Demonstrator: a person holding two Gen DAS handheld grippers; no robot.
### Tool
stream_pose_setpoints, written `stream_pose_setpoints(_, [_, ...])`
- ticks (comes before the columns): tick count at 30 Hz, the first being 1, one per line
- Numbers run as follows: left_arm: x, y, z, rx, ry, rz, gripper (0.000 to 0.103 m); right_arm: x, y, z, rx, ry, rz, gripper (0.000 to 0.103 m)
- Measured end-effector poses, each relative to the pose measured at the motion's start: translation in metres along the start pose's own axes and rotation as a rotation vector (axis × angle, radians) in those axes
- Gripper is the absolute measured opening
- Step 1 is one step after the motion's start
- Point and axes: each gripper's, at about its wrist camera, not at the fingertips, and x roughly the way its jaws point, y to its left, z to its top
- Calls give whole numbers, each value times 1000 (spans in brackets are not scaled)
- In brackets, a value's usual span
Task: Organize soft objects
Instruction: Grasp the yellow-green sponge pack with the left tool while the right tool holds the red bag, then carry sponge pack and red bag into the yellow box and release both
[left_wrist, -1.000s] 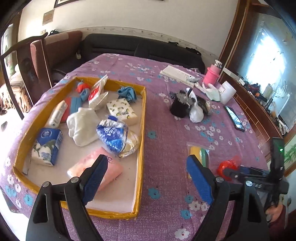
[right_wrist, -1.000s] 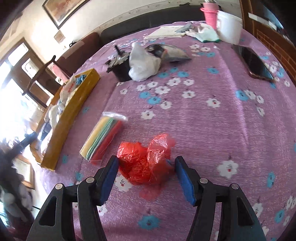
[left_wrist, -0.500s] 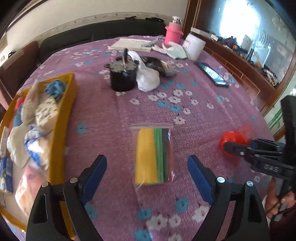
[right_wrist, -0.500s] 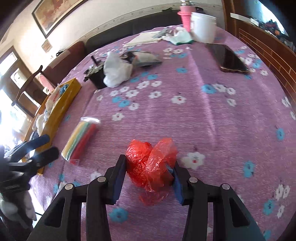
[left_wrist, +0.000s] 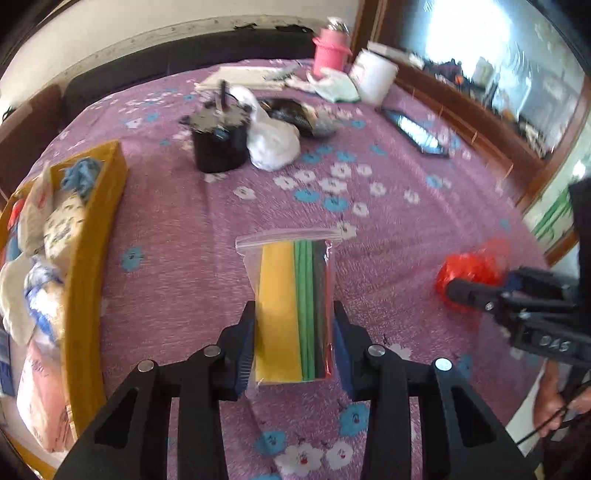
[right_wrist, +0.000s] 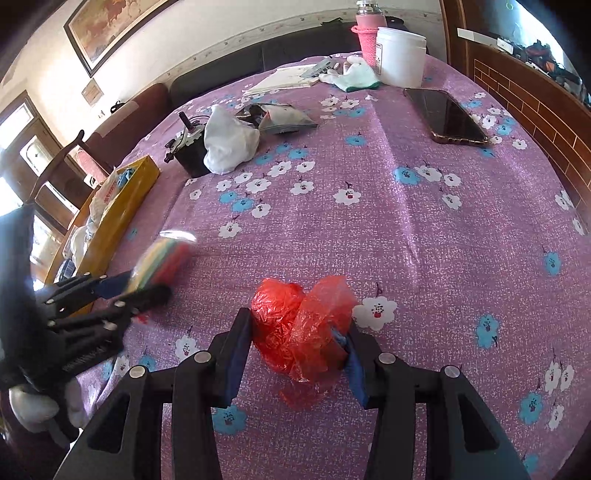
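A clear zip bag of yellow, green and dark cloths (left_wrist: 291, 295) lies on the purple flowered tablecloth. My left gripper (left_wrist: 293, 343) is shut on its near end; it shows blurred in the right wrist view (right_wrist: 162, 266). My right gripper (right_wrist: 299, 343) is shut on a crumpled red plastic bag (right_wrist: 299, 325), which also shows at the right of the left wrist view (left_wrist: 469, 269). A yellow tray (left_wrist: 92, 266) with several soft items stands at the left.
A black pot (left_wrist: 218, 144), a white plastic bag (left_wrist: 271, 144) and a dark packet sit mid-table. A phone (right_wrist: 447, 118), a white tub (right_wrist: 400, 55), a pink bottle (right_wrist: 367, 37), a glove and papers lie at the back. The table edge runs along the right.
My left gripper swung from the tray to the zip bag and closed on it. My right gripper closed on the red bag.
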Motion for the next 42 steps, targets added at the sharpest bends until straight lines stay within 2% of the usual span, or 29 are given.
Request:
stream_pose_setpoints(4, [-43,30,-4,-102,-89,-49,36,-5,6,3,-19,-13,-11,50])
stream_pose_setpoints(8, [-86,75,-14,-208,-167,2,37,-7,16,10,-36,-18,-3,50])
stream_pose_setpoints(10, [-101,103,-22,-266,-188,61,37,-6,27,15,-53,-17,10,50])
stream_pose_setpoints(14, [-114,154,-44,-379,-184,170,37,-2,52,24,-100,-7,41,50])
stream_pose_setpoints(19, [-108,200,-61,-483,-127,227,37,4,101,34,-190,-6,80,50])
stream_pose_setpoints(23, [-97,217,-66,-506,-102,234,37,4,145,42,-267,-18,120,50])
stream_pose_setpoints(25, [-91,224,-66,-518,-97,236,41,5,167,45,-301,-20,141,50])
stream_pose_setpoints(27, [-83,232,-66,-530,-82,230,54,7,189,49,-338,-18,163,50])
stream_pose_setpoints(29, [-79,236,-66,-528,-84,229,60,12,216,51,-387,-12,183,50])
stream_pose_setpoints(34, [-100,237,-72,-550,-159,166,66,36,272,56,-476,24,220,50])
stream_pose_setpoints(36, [-117,240,-80,-572,-207,146,72,51,292,58,-499,60,247,50])
stream_pose_setpoints(42, [-154,251,-100,-596,-297,177,78,104,338,60,-539,175,289,50])
